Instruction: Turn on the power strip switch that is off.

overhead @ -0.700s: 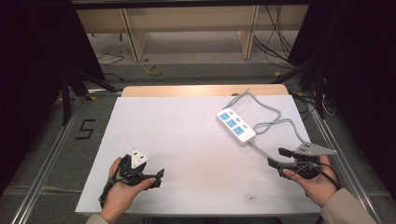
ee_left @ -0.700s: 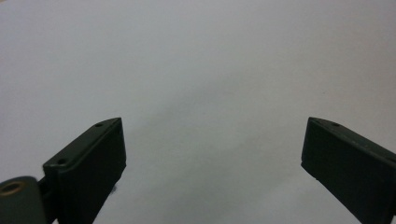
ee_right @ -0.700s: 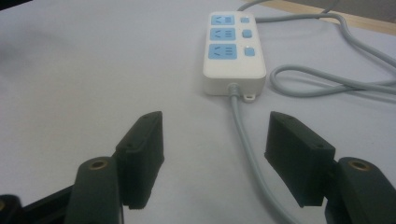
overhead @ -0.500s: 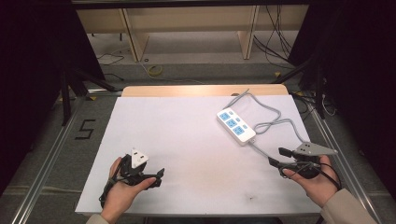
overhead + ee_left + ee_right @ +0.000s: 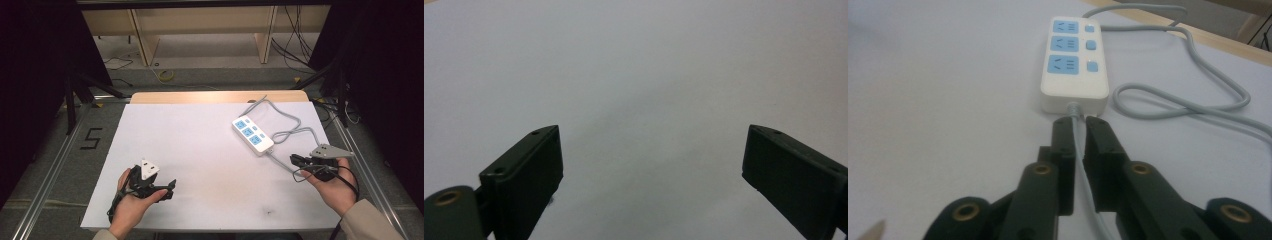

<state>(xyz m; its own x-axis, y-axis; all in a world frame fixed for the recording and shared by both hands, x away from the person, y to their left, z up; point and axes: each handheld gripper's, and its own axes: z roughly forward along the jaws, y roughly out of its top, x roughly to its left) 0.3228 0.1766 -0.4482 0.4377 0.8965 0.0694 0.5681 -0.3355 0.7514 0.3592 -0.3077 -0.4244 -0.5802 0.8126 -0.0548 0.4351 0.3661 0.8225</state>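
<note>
A white power strip (image 5: 252, 135) with blue sockets lies on the right half of the white table (image 5: 200, 140). Its grey cable (image 5: 287, 132) loops behind it toward the far edge. My right gripper (image 5: 295, 161) sits just in front of the strip's near end. In the right gripper view the power strip (image 5: 1075, 60) is straight ahead and my right gripper (image 5: 1077, 127) is shut on the grey cable (image 5: 1079, 150) where it leaves the strip. My left gripper (image 5: 167, 187) rests low at the near left. Its jaws (image 5: 651, 135) stand wide open over bare table.
A wooden strip (image 5: 215, 96) runs along the table's far edge, with shelving (image 5: 200, 30) and loose cables on the floor beyond. A "5" marking (image 5: 91, 138) is on the floor at the left. Metal rails (image 5: 55, 165) flank the table.
</note>
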